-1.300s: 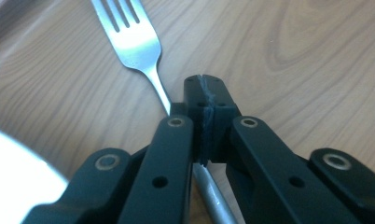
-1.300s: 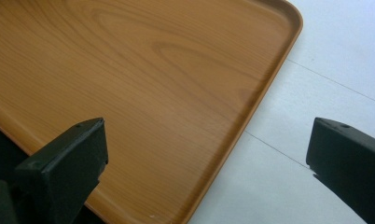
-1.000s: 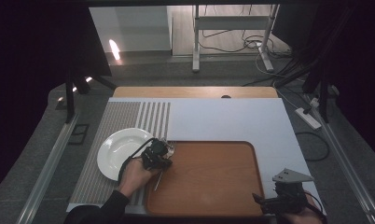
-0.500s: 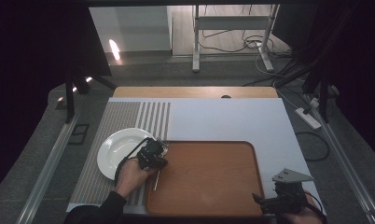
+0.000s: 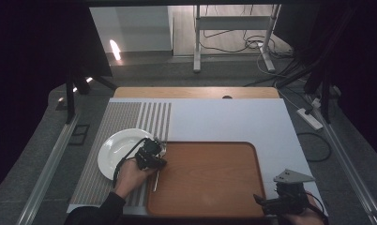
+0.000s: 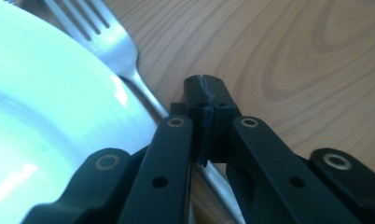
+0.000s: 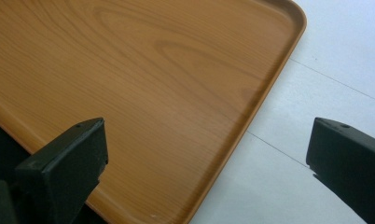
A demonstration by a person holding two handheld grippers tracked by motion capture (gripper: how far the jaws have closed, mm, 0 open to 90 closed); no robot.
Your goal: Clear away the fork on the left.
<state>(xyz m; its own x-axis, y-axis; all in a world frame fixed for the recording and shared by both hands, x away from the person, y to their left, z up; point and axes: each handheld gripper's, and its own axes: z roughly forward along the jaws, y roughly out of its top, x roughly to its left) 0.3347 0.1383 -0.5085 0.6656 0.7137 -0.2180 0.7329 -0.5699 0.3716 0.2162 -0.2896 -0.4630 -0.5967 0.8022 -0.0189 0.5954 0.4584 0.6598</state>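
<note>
The table is seen from high above, looking forward and down, from far off. The wooden tray (image 5: 210, 180), the white plate (image 5: 114, 152) and both hands are taken in. The left gripper view is set very close, just over the fork (image 6: 108, 44), between the plate (image 6: 45, 116) and the tray (image 6: 293, 60). The right gripper view is held low and close over a tray corner (image 7: 288, 18). The tray is shared by all three views.

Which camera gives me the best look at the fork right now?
The left gripper view: the fork lies close up, tines and neck sharp beside the white plate. In the high view it is a thin sliver on the tray's left edge.
</note>
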